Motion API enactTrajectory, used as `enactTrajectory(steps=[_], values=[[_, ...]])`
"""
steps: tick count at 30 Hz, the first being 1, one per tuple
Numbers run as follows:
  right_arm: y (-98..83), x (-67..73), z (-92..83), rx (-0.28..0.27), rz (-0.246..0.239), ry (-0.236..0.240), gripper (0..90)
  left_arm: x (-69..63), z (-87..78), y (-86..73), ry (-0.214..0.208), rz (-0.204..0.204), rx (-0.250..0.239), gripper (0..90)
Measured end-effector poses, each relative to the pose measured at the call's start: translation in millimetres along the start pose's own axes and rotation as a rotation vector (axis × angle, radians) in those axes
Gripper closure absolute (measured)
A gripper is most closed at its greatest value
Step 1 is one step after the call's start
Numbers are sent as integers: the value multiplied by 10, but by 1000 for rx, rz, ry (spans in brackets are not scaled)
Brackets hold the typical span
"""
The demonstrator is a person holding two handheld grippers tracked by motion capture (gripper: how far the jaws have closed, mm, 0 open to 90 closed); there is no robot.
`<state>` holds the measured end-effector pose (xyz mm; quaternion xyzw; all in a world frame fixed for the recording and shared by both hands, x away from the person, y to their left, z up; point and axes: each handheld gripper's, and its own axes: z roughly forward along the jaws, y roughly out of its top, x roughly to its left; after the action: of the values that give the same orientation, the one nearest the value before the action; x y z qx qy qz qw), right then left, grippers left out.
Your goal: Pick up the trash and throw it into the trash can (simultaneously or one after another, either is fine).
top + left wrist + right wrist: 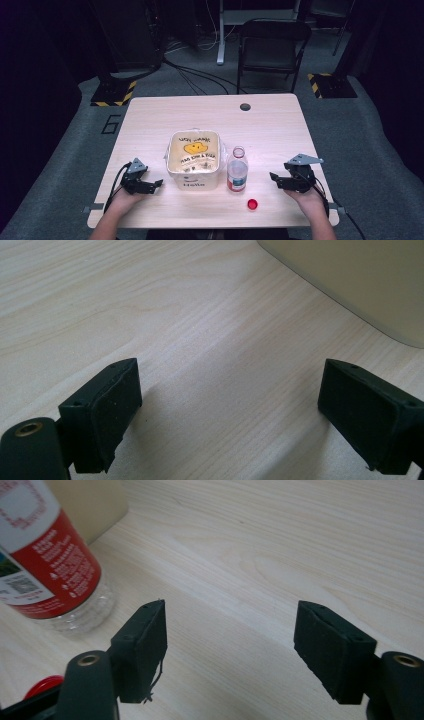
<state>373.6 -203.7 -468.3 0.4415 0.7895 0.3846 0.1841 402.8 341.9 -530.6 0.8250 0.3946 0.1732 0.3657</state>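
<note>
A clear plastic bottle (237, 170) with a red and white label stands uncapped on the wooden table (150, 120), beside a cream square tub (194, 159) with a yellow printed lid. Its red cap (252, 203) lies on the table in front of it. My right gripper (274, 177) hovers right of the bottle, jaws open, nothing between them; the right gripper view has the bottle (47, 555) at upper left and the cap (42, 686) behind the left jaw. My left gripper (156, 184) rests left of the tub, open and empty, with the tub's wall (360, 280) at upper right.
A grommet hole (245, 106) sits near the table's far edge. Beyond the table stand a black folding chair (272, 47), floor cables and stand bases with yellow-black tape (114, 92).
</note>
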Motion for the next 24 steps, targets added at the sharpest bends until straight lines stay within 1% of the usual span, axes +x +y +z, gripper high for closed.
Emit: enactTrajectory(steps=[1,3,6,7,8,9,13,14,16,20,22,24], values=[[0,0,0,0,0,0,273,0,0,0,0,0,0,101],[38,42,-44,-9,-16,23,254,2,-4,0,-2,4,7,101],[69,78,-67,-19,-22,39,249,2,-4,0,-2,4,7,101],[99,120,-88,-30,-31,51,248,2,-4,0,-1,4,7,101],[99,120,-88,-30,-31,51,248,2,-4,0,-1,4,7,101],[127,159,-104,-35,-46,61,247,3,-3,0,0,5,4,101],[172,212,-126,-34,-61,76,250,2,-4,0,-2,4,7,101],[181,222,-126,-30,-62,78,250,-3,-1,-1,-1,-3,1,101],[184,232,-127,-31,-63,79,250,-2,-1,-1,-2,-3,2,101],[176,298,-150,-32,-60,107,245,-2,-2,-1,-2,-1,2,101],[179,317,-159,-33,-66,113,244,-1,-3,-1,-2,0,3,101],[196,386,-195,-38,-85,128,244,2,0,-3,-5,1,-1,101]])
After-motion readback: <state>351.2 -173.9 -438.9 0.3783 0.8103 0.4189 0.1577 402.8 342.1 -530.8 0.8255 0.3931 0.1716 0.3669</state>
